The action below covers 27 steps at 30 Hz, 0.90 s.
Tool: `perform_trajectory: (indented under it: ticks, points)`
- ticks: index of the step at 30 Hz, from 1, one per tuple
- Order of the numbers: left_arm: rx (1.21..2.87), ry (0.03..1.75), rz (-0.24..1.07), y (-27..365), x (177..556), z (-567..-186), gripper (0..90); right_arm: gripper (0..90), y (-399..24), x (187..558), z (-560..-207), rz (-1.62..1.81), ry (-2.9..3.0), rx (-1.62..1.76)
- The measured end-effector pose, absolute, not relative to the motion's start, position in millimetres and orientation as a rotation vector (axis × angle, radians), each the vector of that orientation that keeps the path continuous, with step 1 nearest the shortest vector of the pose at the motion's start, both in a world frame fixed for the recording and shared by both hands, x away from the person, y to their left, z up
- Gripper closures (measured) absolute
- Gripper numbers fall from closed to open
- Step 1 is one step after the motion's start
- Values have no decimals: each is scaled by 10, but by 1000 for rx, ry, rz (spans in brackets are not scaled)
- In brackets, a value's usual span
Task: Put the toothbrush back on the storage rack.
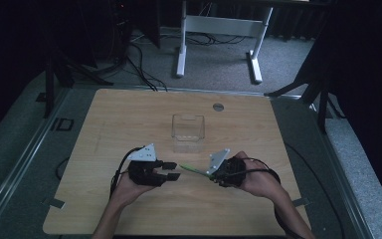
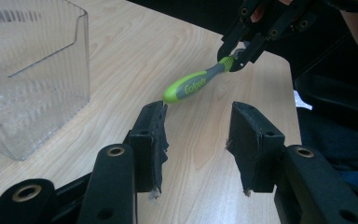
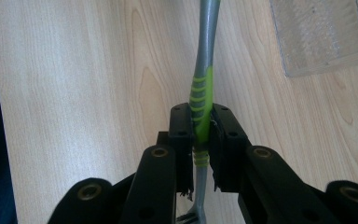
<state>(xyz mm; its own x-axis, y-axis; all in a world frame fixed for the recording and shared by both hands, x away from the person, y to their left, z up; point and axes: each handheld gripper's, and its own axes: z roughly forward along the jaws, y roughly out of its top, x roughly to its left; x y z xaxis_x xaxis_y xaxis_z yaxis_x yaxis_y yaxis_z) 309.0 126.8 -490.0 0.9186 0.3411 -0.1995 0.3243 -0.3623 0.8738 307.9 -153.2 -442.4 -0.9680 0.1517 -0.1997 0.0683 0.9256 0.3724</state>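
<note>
A person sits at a pale wooden table (image 1: 129, 209), a two-jaw gripper in each hand. The right gripper (image 3: 200, 135) is clenched on a toothbrush (image 3: 204, 70) — its black jaws pinch the ribbed green grip section, and the grey and green handle runs on past them, out over the table. In the high view the toothbrush (image 1: 193, 170) is held just above the tabletop, between the two hands, its free end pointing toward the left gripper (image 1: 171, 171). A clear plastic container (image 1: 188, 132) stands open-topped near the middle of the table, just beyond both grippers.

From the left gripper view, the left gripper (image 2: 196, 140) has its jaws released, parted with nothing between them; the green end of the toothbrush (image 2: 191, 86) hovers just ahead of the left-hand jaw, slightly off the centre line.

This looks like a hand-over, probably on the way to the container. To do it well, the left gripper should shift sideways until the handle lies squarely between its pads, then slide forward over the thick green part before closing. The right grip should hold firm until the left one has bitten — letting go early would drop the brush onto the table.
</note>
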Motion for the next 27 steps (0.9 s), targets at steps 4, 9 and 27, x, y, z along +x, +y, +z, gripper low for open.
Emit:
perform_trajectory:
  ticks: [4,9,27]
  points:
    - [1971,476,6,1252,3117,-4901,557,802,-1526,3071,-4423,543,2859,147]
    - [1957,473,-20,1256,3164,-4912,555,802,-1523,3064,-4420,545,2862,139]
    - [1985,389,-142,1153,3293,-4925,590,802,-1493,3021,-4398,568,2860,74]
